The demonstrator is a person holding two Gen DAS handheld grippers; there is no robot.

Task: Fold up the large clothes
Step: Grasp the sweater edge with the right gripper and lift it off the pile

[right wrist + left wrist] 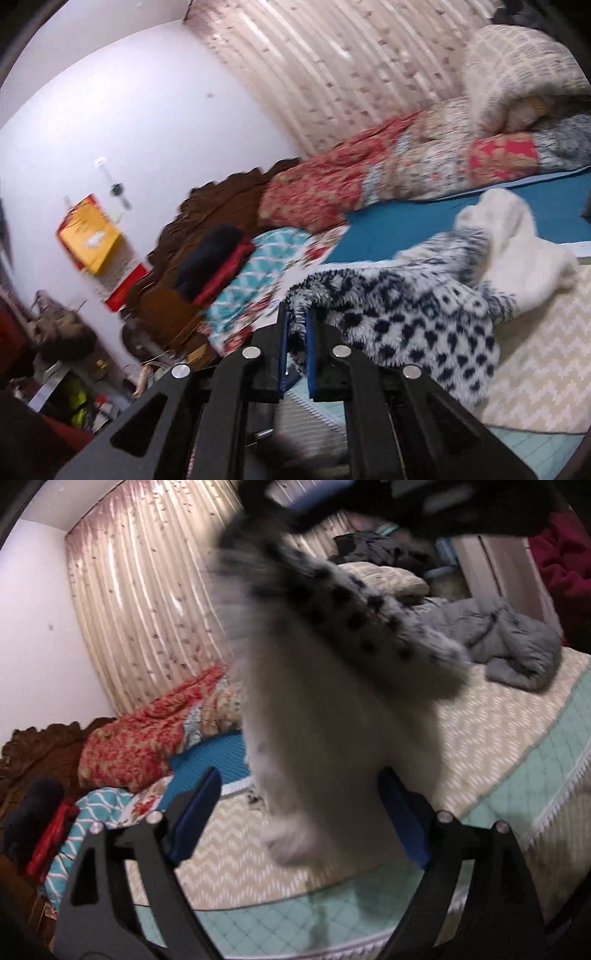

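Left wrist view: your left tool (pixel 295 808) is nearest, its blue-padded jaws spread wide with nothing pinched. A fuzzy white garment (pixel 332 709) with dark spots hangs blurred between and beyond the jaws, above the bed (pixel 517 720). Its top runs toward your right tool (pixel 369 498), seen at the upper edge.

Right wrist view: your right tool (pixel 295 350) is closed tight on the garment's patterned edge (pixel 388 314). The fabric trails off to the right over the bed, white part farthest. The tool is rolled, so the room looks tilted.
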